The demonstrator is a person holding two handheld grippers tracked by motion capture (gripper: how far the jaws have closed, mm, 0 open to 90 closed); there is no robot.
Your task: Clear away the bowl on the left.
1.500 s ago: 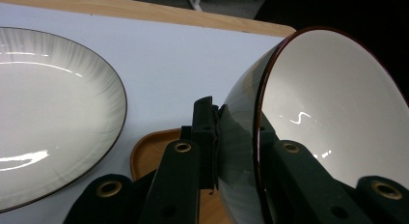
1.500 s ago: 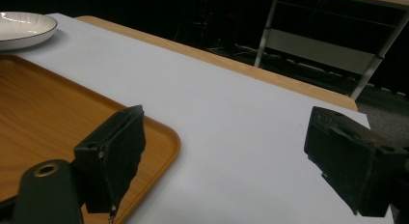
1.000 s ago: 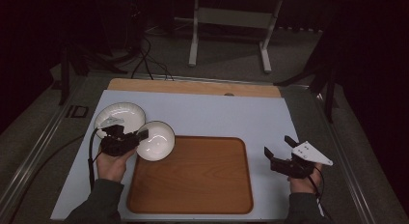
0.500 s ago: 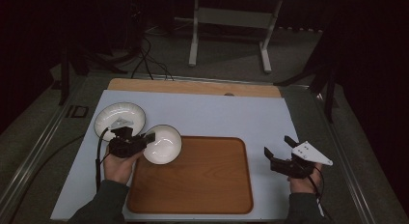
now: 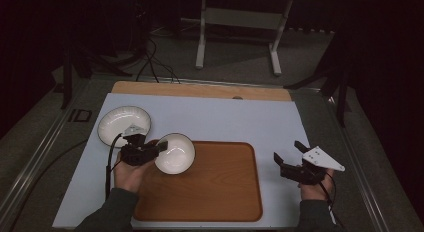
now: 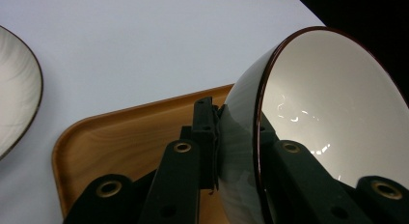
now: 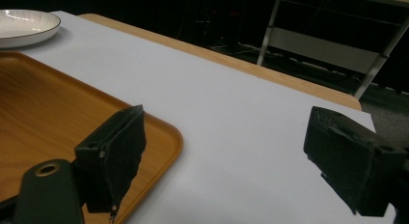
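Bowl (image 5: 175, 153): glazed ceramic by the look, so likely stiff, fairly heavy for its size, slick and breakable; a rim pinch, one jaw inside and one outside, seems the workable hold. White gloss interior, thin dark rim line, greyish outer wall. Left tool (image 5: 150, 148) is clamped on that rim; bowl tilted, held over the near-left corner of the wooden tray (image 5: 220, 192), plate (image 5: 124, 125) just behind on the bench (image 5: 240, 117). Right tool (image 5: 287, 159) released, jaws wide apart, beside the tray.
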